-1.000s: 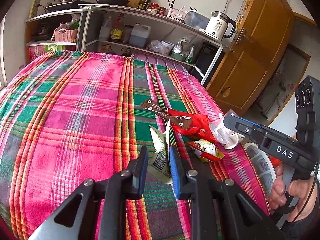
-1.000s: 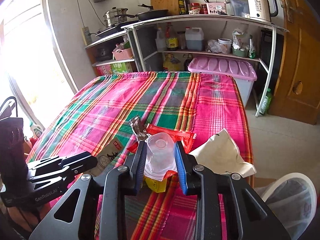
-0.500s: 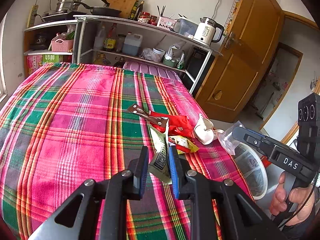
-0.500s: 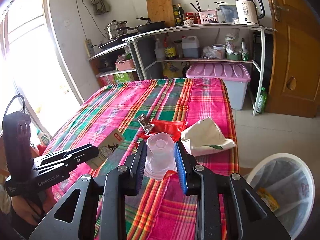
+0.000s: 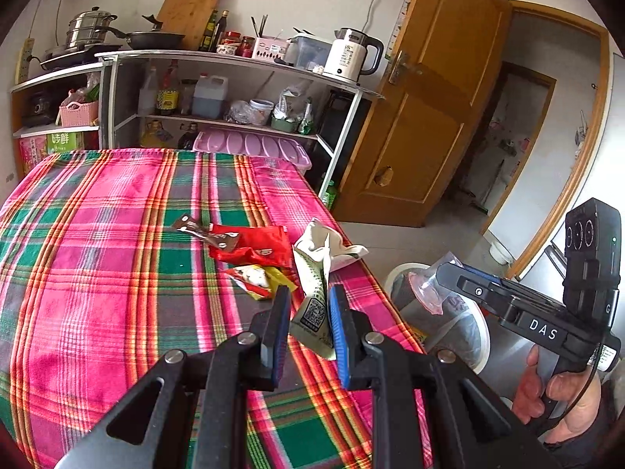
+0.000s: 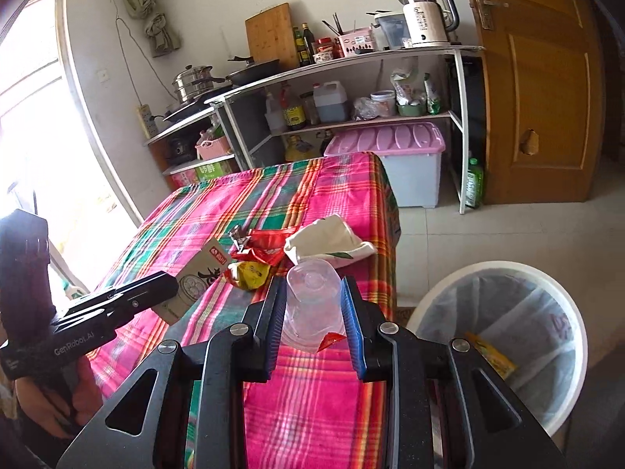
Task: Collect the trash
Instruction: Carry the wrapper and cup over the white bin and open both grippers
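My left gripper (image 5: 309, 305) is shut on a beige snack wrapper (image 5: 314, 305) with a QR code, held above the plaid table's right edge; the wrapper also shows in the right wrist view (image 6: 195, 277). My right gripper (image 6: 314, 297) is shut on a clear plastic cup (image 6: 312, 305), held beside the table near the white trash bin (image 6: 504, 336). In the left wrist view the cup (image 5: 429, 293) hangs over the bin (image 5: 476, 332). On the table lie a red wrapper (image 5: 254, 244), a brown wrapper (image 5: 203, 230), a yellow-red wrapper (image 5: 258, 279) and a crumpled white bag (image 5: 328, 242).
The bin has a plastic liner with a yellow wrapper (image 6: 492, 355) inside. A metal shelf unit (image 5: 234, 90) with pots, bottles and a kettle stands behind the table. A pink-lidded storage box (image 6: 394, 148) and a wooden door (image 6: 547, 90) are at the right.
Both grippers have pulled back and to the right with their loads. The cup has moved from over the table to beside and above the bin.
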Action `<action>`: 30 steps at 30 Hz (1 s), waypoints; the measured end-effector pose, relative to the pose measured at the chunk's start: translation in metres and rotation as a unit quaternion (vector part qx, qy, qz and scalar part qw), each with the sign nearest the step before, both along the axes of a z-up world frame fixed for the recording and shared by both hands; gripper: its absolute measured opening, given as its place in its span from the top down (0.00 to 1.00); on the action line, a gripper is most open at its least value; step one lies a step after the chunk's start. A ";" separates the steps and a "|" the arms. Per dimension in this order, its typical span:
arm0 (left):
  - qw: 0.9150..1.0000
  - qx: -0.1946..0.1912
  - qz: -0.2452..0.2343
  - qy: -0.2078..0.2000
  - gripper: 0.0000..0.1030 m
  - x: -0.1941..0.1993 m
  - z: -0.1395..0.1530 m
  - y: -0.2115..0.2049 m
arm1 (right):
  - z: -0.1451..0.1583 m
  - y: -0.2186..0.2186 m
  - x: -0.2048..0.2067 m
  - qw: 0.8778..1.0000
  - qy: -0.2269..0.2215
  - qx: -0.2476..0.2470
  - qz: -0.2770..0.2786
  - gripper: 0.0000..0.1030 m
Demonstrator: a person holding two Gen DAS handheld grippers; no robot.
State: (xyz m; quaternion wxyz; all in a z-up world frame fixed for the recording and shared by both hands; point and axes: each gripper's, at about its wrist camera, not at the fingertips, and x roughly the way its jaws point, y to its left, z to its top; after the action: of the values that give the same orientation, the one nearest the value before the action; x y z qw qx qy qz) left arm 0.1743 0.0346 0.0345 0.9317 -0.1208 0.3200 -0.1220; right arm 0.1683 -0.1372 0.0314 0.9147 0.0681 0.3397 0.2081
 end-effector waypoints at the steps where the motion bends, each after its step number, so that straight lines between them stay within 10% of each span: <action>1: 1.000 0.001 -0.006 -0.001 0.79 0.001 0.001 -0.006 | 0.000 -0.007 -0.002 1.000 0.000 0.002 -0.006 0.71; 30: 0.986 0.025 -0.151 0.071 0.79 0.060 -0.041 -0.174 | -0.063 -0.151 -0.007 0.987 0.075 0.029 -0.142 0.70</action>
State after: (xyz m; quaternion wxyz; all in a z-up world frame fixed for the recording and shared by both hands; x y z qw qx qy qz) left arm 0.2343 -0.1397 -0.0061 0.8804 -0.0565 0.4026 -0.2443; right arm 0.1614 -0.2883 -0.0317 0.9047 0.1578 0.3876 0.0802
